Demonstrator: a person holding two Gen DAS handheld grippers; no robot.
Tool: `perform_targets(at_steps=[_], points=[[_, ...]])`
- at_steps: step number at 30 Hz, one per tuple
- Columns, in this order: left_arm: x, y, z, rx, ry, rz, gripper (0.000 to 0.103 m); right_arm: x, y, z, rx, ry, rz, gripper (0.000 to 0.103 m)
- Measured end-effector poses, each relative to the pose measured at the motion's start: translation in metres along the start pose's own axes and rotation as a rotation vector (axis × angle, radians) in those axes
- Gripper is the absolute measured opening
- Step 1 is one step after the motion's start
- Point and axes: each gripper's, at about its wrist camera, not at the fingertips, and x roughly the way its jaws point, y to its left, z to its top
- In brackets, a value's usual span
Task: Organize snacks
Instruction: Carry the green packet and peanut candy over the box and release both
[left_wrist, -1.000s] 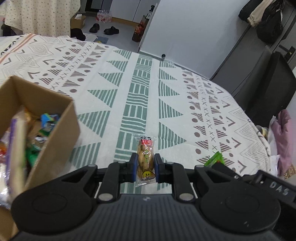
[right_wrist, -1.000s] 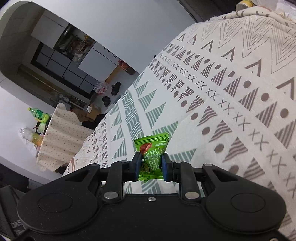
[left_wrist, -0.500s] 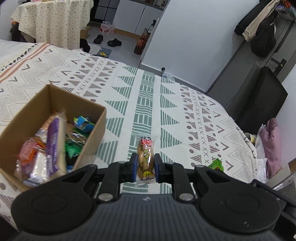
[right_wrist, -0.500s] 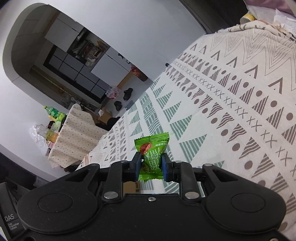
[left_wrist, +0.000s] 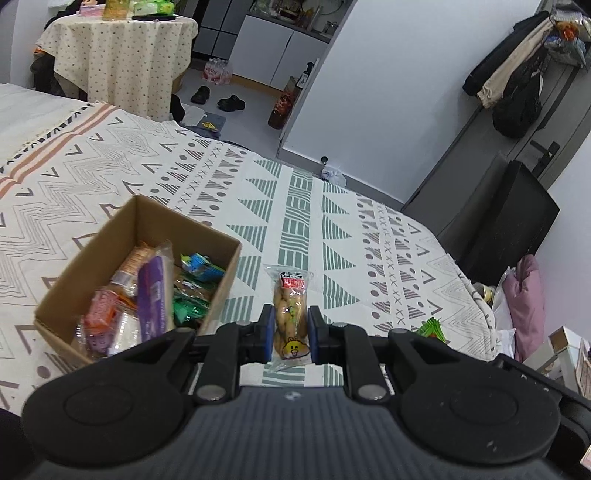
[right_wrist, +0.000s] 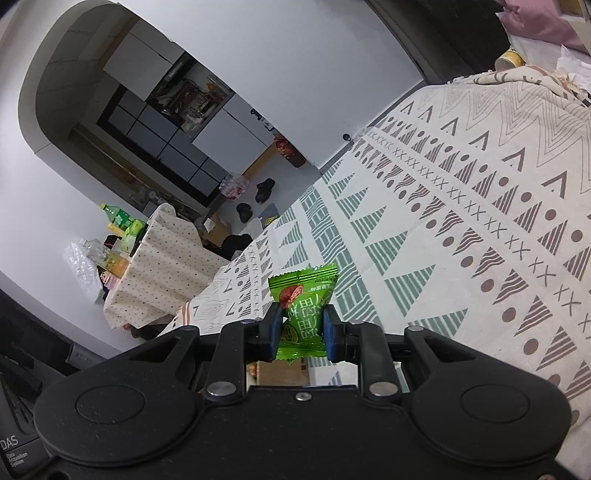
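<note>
I am holding a peanut packet (left_wrist: 291, 314) pinched in the left gripper (left_wrist: 290, 338) and a green candy packet (right_wrist: 303, 309) clamped in the right gripper (right_wrist: 302, 338), both off the bed (left_wrist: 332, 236). I should be centring each over the cardboard box (left_wrist: 221, 284) before releasing. Only the left view is showing that box's contents.

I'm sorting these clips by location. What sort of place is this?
Most likely a lived-in home, perhaps a small flat: shoes on the floor, coats hanging by a door, and kitchen cabinets behind a small cloth-covered table.
</note>
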Motion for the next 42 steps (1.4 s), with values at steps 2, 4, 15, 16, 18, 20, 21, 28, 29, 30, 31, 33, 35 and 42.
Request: perform_targets(at_steps=[2,4,15,16,18,20,21,28,29,30,31,33,35,42], points=[[-0.005,0.006,0.002,-0.008,-0.003,0.001,0.017,-0.001,0.006,-0.002,-0.007,0.0,0.0,0.023],[-0.01,0.012,0.005,-0.015,-0.004,0.001,0.017,-0.001,0.012,-0.004,-0.016,-0.001,-0.002,0.023],[-0.027,0.052,0.023,-0.043,-0.021,0.016,0.017,0.018,0.046,-0.02,-0.064,0.035,0.006,0.023],[-0.028,0.056,0.025,-0.05,-0.02,0.017,0.017,0.021,0.049,-0.022,-0.068,0.042,0.009,0.023],[-0.029,0.065,0.028,-0.062,-0.019,0.02,0.017,0.026,0.057,-0.026,-0.077,0.052,0.019,0.023],[-0.03,0.075,0.032,-0.067,-0.023,0.026,0.017,0.032,0.063,-0.03,-0.082,0.063,0.031,0.023],[-0.031,0.079,0.034,-0.067,-0.024,0.028,0.017,0.035,0.066,-0.032,-0.083,0.07,0.035,0.023],[-0.025,0.109,0.044,-0.1,-0.003,0.046,0.017,0.064,0.089,-0.051,-0.111,0.135,0.048,0.023],[-0.024,0.113,0.045,-0.105,0.0,0.048,0.017,0.067,0.092,-0.053,-0.114,0.143,0.049,0.023],[-0.022,0.116,0.046,-0.109,0.004,0.046,0.017,0.071,0.094,-0.055,-0.115,0.15,0.049,0.023],[-0.02,0.119,0.047,-0.113,0.007,0.033,0.017,0.074,0.097,-0.056,-0.116,0.156,0.05,0.023],[-0.017,0.124,0.05,-0.13,0.006,0.015,0.018,0.079,0.101,-0.058,-0.121,0.167,0.052,0.023],[-0.015,0.127,0.054,-0.145,-0.005,0.05,0.022,0.085,0.106,-0.058,-0.126,0.177,0.054,0.023],[-0.013,0.14,0.065,-0.175,-0.002,0.082,0.057,0.098,0.122,-0.059,-0.143,0.206,0.068,0.023]])
